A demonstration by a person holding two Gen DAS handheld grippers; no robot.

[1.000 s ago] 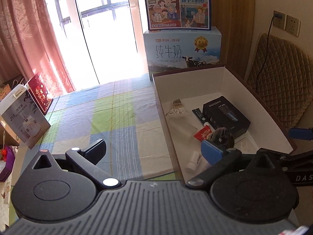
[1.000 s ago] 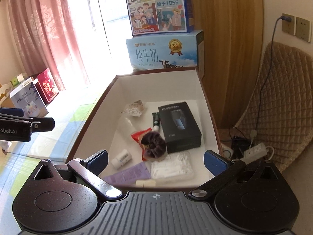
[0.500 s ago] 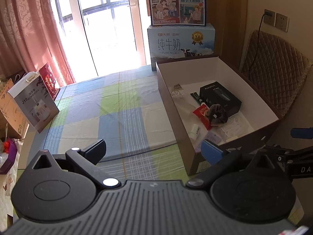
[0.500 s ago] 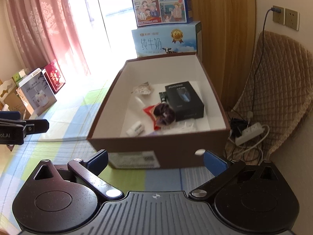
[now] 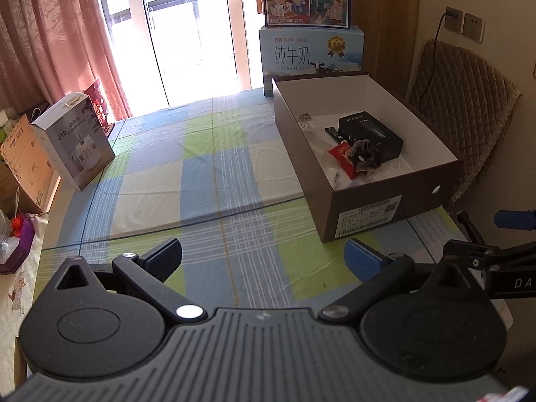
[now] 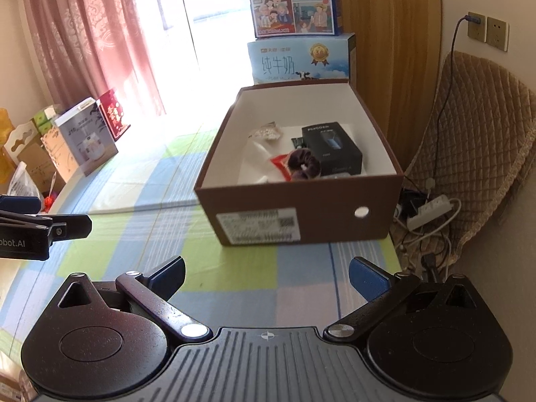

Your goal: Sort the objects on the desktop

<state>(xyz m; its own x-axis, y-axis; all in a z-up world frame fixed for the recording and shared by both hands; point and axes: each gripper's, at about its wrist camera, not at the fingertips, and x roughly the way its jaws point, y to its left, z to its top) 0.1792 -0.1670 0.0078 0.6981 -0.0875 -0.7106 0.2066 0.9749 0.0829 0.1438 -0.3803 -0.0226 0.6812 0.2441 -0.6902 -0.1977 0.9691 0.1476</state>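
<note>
Now, from the left wrist view, the left claw (image 5: pixel 263 256) hangs with its jaws wide apart and nothing between them, above the checked cloth well short of the box (image 5: pixel 395 197). The sorted things all lie inside the box: a black carton (image 5: pixel 370 134) toward its far right wall, a dark scrunchie (image 5: pixel 365 155) just in front of the carton, a red sachet (image 5: pixel 341 157) touching the scrunchie, and a small clear packet (image 5: pixel 306 121) nearer the far wall. The carton looks stiff and light, best taken across its short sides; the scrunchie is soft and should squash under any pinch; the sachet is likely thin and slippery, so its edge is the place to grip.

From the right wrist view, the right claw (image 6: pixel 268 276) is likewise spread and empty, in front of the box's labelled wall. The surface (image 6: pixel 140 231) wears a smooth cloth with a fold line left of the box. Milk cartons (image 6: pixel 298 60) stand stacked behind the box, a curtain (image 6: pixel 83 33) hangs far to its left, and a quilted chair (image 6: pixel 475 140) sits to its right.
</note>
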